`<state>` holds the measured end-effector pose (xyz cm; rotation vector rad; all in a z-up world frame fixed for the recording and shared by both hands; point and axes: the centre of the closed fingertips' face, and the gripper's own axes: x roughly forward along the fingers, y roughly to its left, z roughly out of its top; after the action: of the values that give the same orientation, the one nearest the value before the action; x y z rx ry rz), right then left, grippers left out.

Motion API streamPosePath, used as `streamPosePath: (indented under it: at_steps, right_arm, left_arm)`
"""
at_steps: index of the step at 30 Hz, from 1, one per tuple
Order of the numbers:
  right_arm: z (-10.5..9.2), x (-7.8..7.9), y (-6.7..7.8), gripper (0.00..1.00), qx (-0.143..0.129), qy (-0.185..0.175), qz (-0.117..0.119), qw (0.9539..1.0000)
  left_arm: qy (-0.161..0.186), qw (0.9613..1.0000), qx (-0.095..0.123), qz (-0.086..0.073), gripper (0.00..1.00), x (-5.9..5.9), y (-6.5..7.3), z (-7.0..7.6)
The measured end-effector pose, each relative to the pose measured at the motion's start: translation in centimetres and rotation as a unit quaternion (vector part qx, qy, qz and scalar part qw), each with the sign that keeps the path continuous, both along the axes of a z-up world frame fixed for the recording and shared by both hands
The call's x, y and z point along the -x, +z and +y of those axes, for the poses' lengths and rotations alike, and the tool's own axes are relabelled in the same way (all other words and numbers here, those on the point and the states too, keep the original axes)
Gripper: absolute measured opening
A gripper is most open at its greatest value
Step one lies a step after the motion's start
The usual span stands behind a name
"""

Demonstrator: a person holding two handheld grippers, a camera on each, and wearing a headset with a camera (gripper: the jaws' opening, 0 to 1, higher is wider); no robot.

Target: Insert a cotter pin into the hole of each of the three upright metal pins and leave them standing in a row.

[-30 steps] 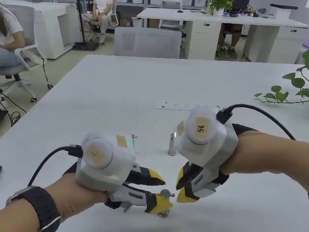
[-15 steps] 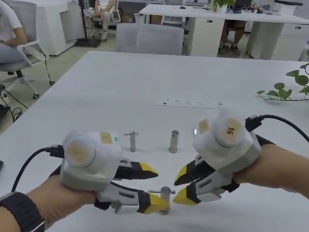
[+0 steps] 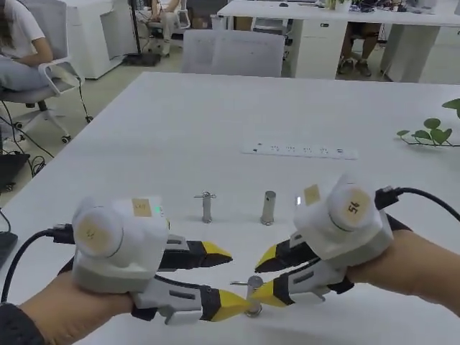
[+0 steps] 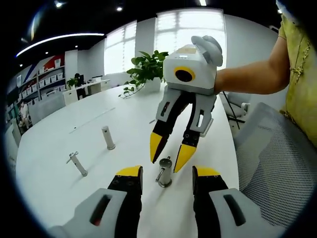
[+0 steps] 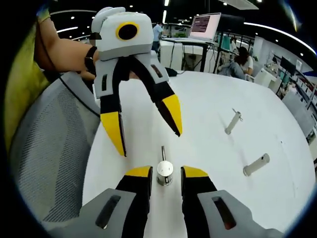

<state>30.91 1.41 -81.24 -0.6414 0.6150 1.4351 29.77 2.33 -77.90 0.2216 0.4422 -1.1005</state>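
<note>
Close to the near edge of the white table [image 3: 180,122]: short silver metal pin [image 3: 254,287], upright, long axis vertical, with a thin wire cotter pin [image 3: 239,283] lying level through its top. Straddled from opposite sides by left gripper [image 3: 239,280] and right gripper [image 3: 254,282], yellow-tipped jaws of both spread, not clamped on it. Just beyond, side by side: second upright pin [image 3: 207,207] carrying a cotter, third upright pin [image 3: 268,208] bare. Open tabletop past them up to a white power strip [image 3: 300,151]; green plant [image 3: 431,133] at the right edge.

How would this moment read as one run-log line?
left tongs: open around near pin | right tongs: open around same pin | near pin: cottered | far-left pin: cottered | far-right pin: bare
</note>
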Motion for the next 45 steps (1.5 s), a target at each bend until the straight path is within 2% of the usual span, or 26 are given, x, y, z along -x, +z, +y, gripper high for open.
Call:
streamPosePath:
  at_steps: [6,16,18,22,45]
  right_arm:
    - [0.1,-0.2,-0.6,0.24,-0.007,0.004,-0.002,1.0]
    - [0.4,0.0,-1.7,0.21,-0.027,-0.002,0.008,0.9996]
    - [0.6,0.2,-1.6,0.21,-0.036,-0.007,0.017,0.9992]
    - [0.7,0.0,-1.5,0.2,-0.043,-0.011,0.016,0.9989]
    - [1.2,-0.3,-1.5,0.14,-0.055,-0.006,0.012,0.9984]
  left_arm:
    - [0.005,1.0,0.001,0.003,0.39,0.1,-0.1,0.1]
    - [0.009,0.9999,0.003,0.01,0.38,0.0,-0.5,0.2]
    - [0.01,0.9999,0.003,0.011,0.38,-0.1,-0.5,0.2]
    - [0.011,0.9999,0.004,0.013,0.38,-0.1,-0.6,0.3]
    - [0.016,0.9997,0.005,0.018,0.36,-0.3,-0.8,0.6]
